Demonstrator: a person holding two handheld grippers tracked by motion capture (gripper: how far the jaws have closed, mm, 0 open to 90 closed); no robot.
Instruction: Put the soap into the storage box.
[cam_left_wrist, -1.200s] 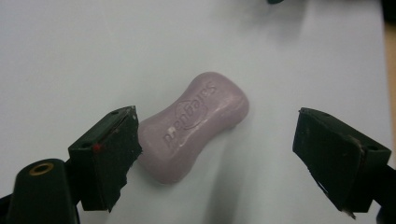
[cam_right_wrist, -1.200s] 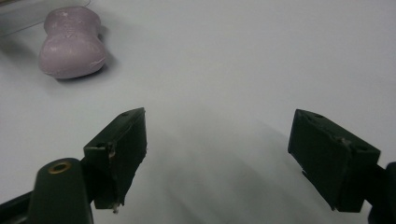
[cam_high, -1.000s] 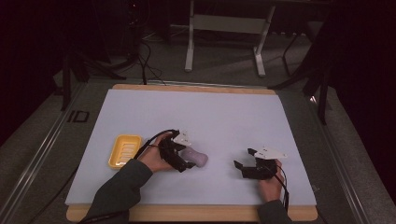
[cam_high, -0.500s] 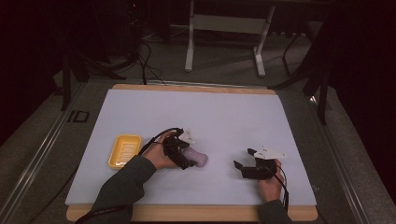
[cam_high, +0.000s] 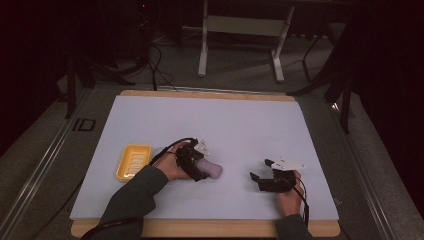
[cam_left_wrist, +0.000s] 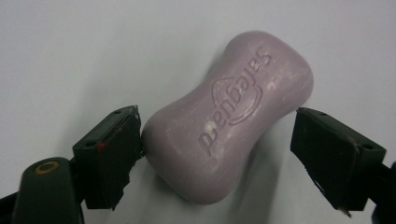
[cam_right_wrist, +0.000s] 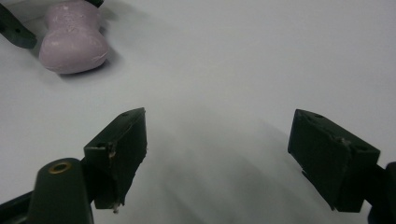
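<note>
A lilac soap bar (cam_high: 214, 170) with a waisted shape and embossed lettering lies on the white mat. My left gripper (cam_high: 204, 168) straddles it from the left. In the left gripper view the soap (cam_left_wrist: 233, 116) lies slantwise between the jaws of the gripper (cam_left_wrist: 215, 149). One pad (cam_left_wrist: 116, 149) just meets the soap's near end and the other pad (cam_left_wrist: 331, 154) stands apart from it. These jaws have just been closing around the soap. My right gripper (cam_high: 260, 170) rests open on the mat to the right. Nothing lies between the jaws of the right gripper (cam_right_wrist: 219, 154), and the soap (cam_right_wrist: 72, 37) shows far off.
A yellow ribbed soap dish (cam_high: 133, 161) sits left of the left hand. The white mat (cam_high: 210, 120) covers a wooden table. Cables and metal stand legs (cam_high: 240, 45) lie on the dark floor beyond the far edge.
The left forearm has swung a little to the right while its gripper stays at the soap. The right hand has not moved.
</note>
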